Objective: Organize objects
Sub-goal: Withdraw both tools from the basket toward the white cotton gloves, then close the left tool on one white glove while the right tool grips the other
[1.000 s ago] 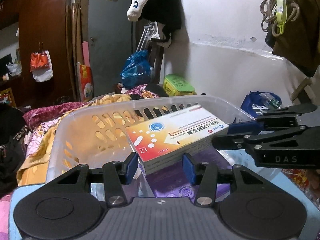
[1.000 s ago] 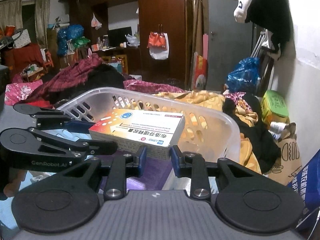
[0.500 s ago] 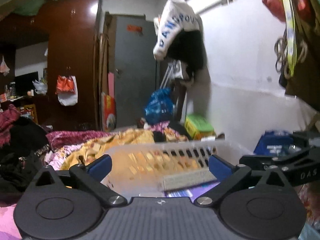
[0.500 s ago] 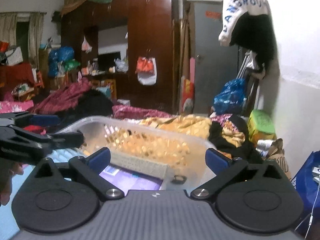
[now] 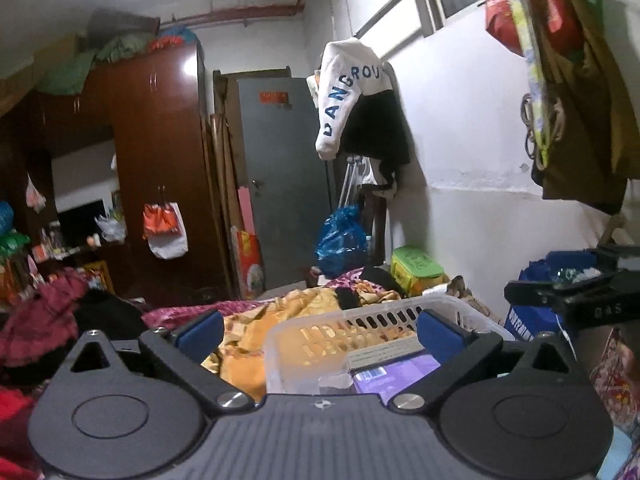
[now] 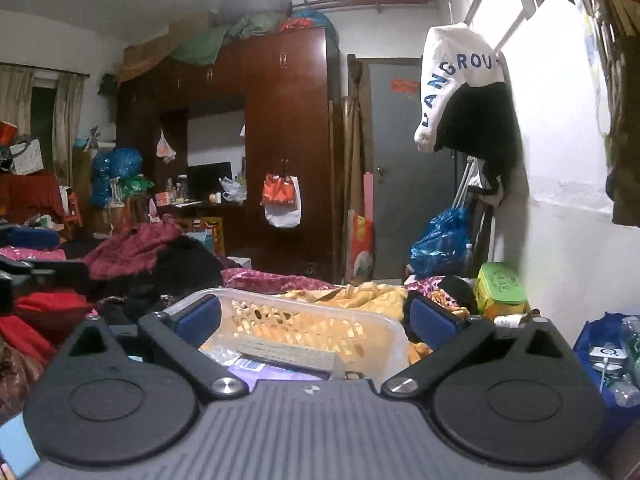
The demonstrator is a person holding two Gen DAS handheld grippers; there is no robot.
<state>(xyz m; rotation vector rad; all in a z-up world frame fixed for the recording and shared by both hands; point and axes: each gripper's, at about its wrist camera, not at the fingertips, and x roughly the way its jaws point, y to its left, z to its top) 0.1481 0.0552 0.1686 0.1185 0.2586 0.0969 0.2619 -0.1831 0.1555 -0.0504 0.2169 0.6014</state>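
Left wrist view: left gripper point(image 5: 318, 330) with jaws spread wide, blue pads point(image 5: 200, 330) far apart, nothing between them; clear plastic basket point(image 5: 304, 330) sits just ahead and below, slotted wall facing the camera; inside it a flat medicine box point(image 5: 384, 354) lies across a purple pack point(image 5: 400, 374), only its grey edge showing; yellow cloth point(image 5: 248, 328) heaped to the left of the basket; right gripper point(image 5: 568, 300) enters from the right edge, one black finger visible above the basket's right side, its state not readable from here; green lidded tub point(image 5: 416, 266) against the white wall beyond; grey door point(image 5: 286, 176) and dark wardrobe point(image 5: 160, 152) at the back.

Right wrist view: right gripper point(image 6: 314, 316) likewise fully open, pads clear of everything, nothing held; basket point(image 6: 312, 320) lies ahead between the two fingers' lines of sight, low in frame; medicine box point(image 6: 286, 356) rests inside it, flat, on top of the purple pack point(image 6: 256, 368); yellow cloth point(image 6: 360, 296) behind the basket; green tub point(image 6: 500, 286) right, near the wall; blue bag point(image 6: 440, 242) by the door; white garment with blue lettering point(image 6: 452, 76) hangs high on the right.
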